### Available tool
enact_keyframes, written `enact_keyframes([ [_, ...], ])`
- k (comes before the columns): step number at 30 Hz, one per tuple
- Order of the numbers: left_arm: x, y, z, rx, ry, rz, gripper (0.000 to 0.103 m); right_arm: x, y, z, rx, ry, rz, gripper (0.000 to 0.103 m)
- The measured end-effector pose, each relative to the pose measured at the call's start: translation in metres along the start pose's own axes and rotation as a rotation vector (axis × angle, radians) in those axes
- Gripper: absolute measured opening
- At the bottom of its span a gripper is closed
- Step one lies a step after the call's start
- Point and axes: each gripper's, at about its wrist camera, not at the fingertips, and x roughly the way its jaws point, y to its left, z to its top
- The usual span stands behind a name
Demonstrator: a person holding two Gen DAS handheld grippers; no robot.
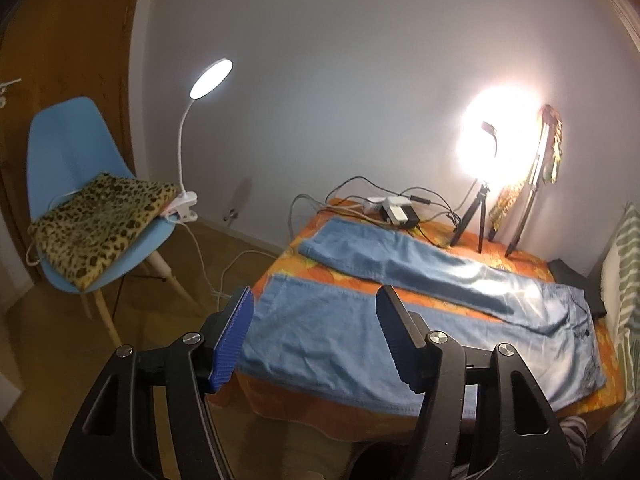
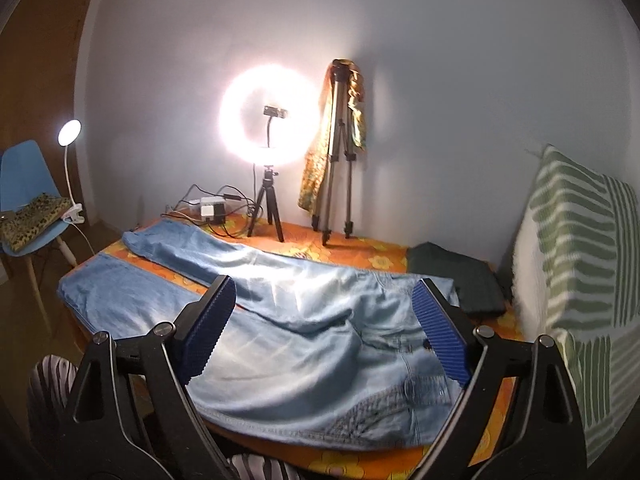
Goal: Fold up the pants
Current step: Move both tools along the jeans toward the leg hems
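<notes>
**On the orange bed, jeans lie flat while both your tongs hang apart**

Across the orange flowered bedspread (image 2: 360,252) the light blue pants (image 2: 312,344) lie spread out flat, legs parted in a V; the waistband and fly sit at about 5 o'clock in your right wrist view, and the two leg ends run off toward 10 o'clock; a strip of orange cloth shows between the legs. Your left gripper (image 1: 316,336) hovers with its jaws wide apart and nothing between them, over the hem end of the near leg at the bed's edge; whether a pad touches the denim cannot be told. Your right gripper (image 2: 324,328) hangs over the seat and waist of the pants, jaws likewise spread and holding nothing; its blue ribbed pads (image 2: 440,336) frame the crotch seam.

At 12 o'clock in the right view a ring light (image 2: 267,118) blazes on a small black tripod (image 2: 266,208) against the white wall; just to its right stands a taller tripod (image 2: 338,160) draped with a yellow patterned cloth (image 2: 316,168); a white power strip with cables (image 2: 210,206) lies near the far leg's hem. At 3 o'clock a green striped cushion (image 2: 576,248) leans up, with a dark folded cloth (image 2: 460,276) beside the waistband. At 9 o'clock in the left view a blue chair (image 1: 68,152) carries a leopard-print cushion (image 1: 100,220) and a lit clip lamp (image 1: 210,78).
</notes>
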Motion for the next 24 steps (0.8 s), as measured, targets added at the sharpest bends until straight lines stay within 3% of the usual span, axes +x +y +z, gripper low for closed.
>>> enact_keyframes([
  [6, 0.048, 0.003, 0.038, 0.025, 0.04, -0.018, 0.063, 0.046, 0.004, 0.044, -0.069, 0.036, 0.031, 0.092],
  [12, 0.117, -0.007, 0.073, 0.069, 0.105, -0.038, 0.063, 0.144, 0.017, 0.081, -0.073, 0.128, 0.19, 0.092],
  [15, 0.156, -0.01, 0.087, 0.058, 0.143, -0.063, 0.063, 0.176, 0.022, 0.088, -0.077, 0.153, 0.226, 0.091],
  [18, 0.201, -0.014, 0.101, 0.039, 0.195, -0.089, 0.063, 0.223, 0.028, 0.092, -0.079, 0.203, 0.257, 0.083],
  [21, 0.252, -0.024, 0.114, 0.027, 0.261, -0.085, 0.063, 0.276, 0.033, 0.085, -0.103, 0.262, 0.273, 0.081],
  [22, 0.269, -0.026, 0.117, 0.022, 0.285, -0.083, 0.063, 0.276, 0.033, 0.085, -0.103, 0.262, 0.273, 0.078],
  [23, 0.292, -0.03, 0.12, 0.013, 0.319, -0.09, 0.063, 0.307, 0.037, 0.077, -0.13, 0.302, 0.272, 0.077],
  [24, 0.307, -0.033, 0.121, 0.003, 0.343, -0.093, 0.063, 0.307, 0.037, 0.077, -0.13, 0.302, 0.272, 0.075],
])
